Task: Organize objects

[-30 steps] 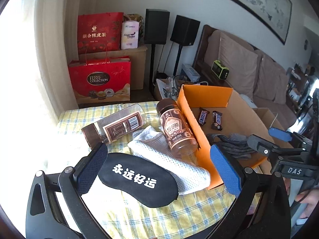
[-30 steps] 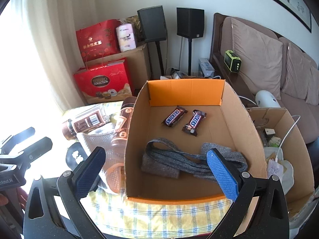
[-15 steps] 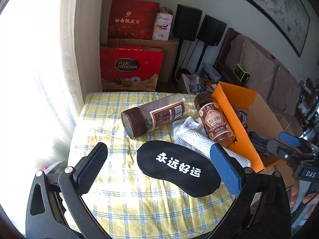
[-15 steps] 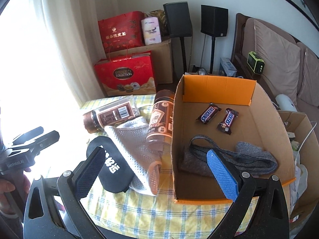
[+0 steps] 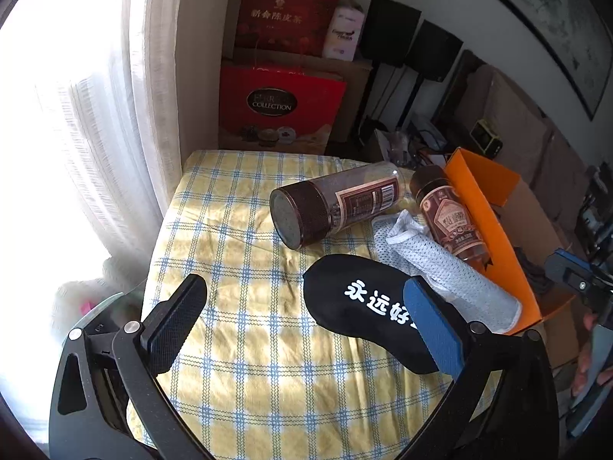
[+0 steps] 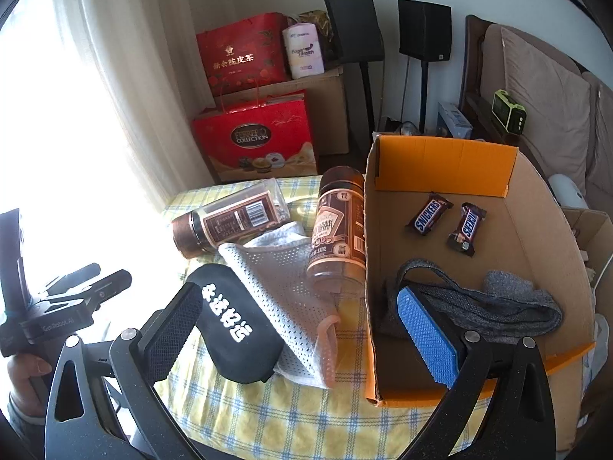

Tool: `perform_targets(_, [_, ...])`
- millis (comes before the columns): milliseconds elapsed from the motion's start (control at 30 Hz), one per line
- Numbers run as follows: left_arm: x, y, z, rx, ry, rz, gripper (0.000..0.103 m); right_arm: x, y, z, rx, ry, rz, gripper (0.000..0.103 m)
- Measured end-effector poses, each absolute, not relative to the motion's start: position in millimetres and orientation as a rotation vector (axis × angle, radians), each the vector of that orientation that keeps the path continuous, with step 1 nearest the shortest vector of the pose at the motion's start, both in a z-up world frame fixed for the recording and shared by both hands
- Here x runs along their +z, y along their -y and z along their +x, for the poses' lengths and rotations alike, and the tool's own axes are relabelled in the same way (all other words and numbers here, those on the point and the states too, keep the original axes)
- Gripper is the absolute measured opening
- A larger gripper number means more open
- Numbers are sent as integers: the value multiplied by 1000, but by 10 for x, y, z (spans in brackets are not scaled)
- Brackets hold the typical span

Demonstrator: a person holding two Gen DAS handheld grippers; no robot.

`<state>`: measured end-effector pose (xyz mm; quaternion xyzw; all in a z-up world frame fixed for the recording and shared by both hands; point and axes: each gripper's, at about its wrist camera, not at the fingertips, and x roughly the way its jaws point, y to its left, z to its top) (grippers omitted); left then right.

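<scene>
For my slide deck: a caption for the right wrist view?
Open right gripper above checked tablecloth, between black sleep mask and cardboard box.

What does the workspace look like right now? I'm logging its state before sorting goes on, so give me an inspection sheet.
Surface: checked cloth, wrinkled.
Job's things: two jars lying on their sides, mesh cloth, black eye mask outside; cardboard box holds two Snickers bars and grey fabric.
Clutter: nothing seen.
Grippers: left gripper and right gripper open, empty.
Cables: white cable right of box.
Surroundings: red gift bags, speakers, sofa.
</scene>
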<state>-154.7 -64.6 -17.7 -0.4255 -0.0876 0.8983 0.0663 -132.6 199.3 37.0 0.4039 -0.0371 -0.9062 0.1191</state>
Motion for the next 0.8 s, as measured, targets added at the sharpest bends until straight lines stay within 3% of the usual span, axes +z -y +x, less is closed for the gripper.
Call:
perform_targets(500, [-280,560,-2118,2728,124,-1264,103,430,-1950,-1874,-2642,162,1207,100])
perform_targets(800, [-362,292,-2587,2668,-41,-1244,103,392,-1885,-2209,-2641,80,1238,98])
